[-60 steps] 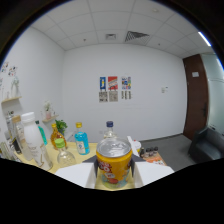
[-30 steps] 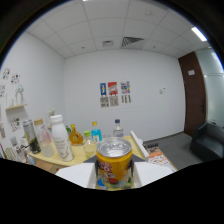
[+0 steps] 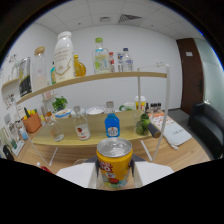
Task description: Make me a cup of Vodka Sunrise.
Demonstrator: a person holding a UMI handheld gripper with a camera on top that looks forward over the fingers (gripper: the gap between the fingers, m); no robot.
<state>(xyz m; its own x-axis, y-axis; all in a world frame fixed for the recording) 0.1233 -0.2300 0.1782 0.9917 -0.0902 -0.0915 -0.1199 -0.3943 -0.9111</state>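
Observation:
A yellow and orange drink can (image 3: pixel 114 162) with a silver lid stands upright between my white fingers (image 3: pixel 77 172), and my gripper (image 3: pixel 115 175) is shut on it. Beyond the can is a wooden table (image 3: pixel 175 155) carrying a two-level wooden shelf. On the lower level stand a small blue-labelled bottle (image 3: pixel 112 124), a small red-labelled clear bottle (image 3: pixel 81 127) and another clear bottle (image 3: pixel 55 129). On the upper shelf (image 3: pixel 95 78) are a tall white bottle (image 3: pixel 63 56), a green-capped clear bottle (image 3: pixel 101 56) and a yellow bottle (image 3: pixel 78 66).
An orange cup with utensils (image 3: pixel 32 121) and a small plant (image 3: pixel 60 104) sit at the shelf's left. White bowls (image 3: pixel 95 110) and a green fruit (image 3: pixel 143 122) lie on the lower level. A paper sheet (image 3: pixel 172 131) lies on the table. A dark chair (image 3: pixel 210 125) and a brown door (image 3: pixel 187 75) are farther right.
The view has swung down and towards the shelf: the bottles now stand straight ahead and closer, and the wall posters are gone from sight. The can stays held between the fingers.

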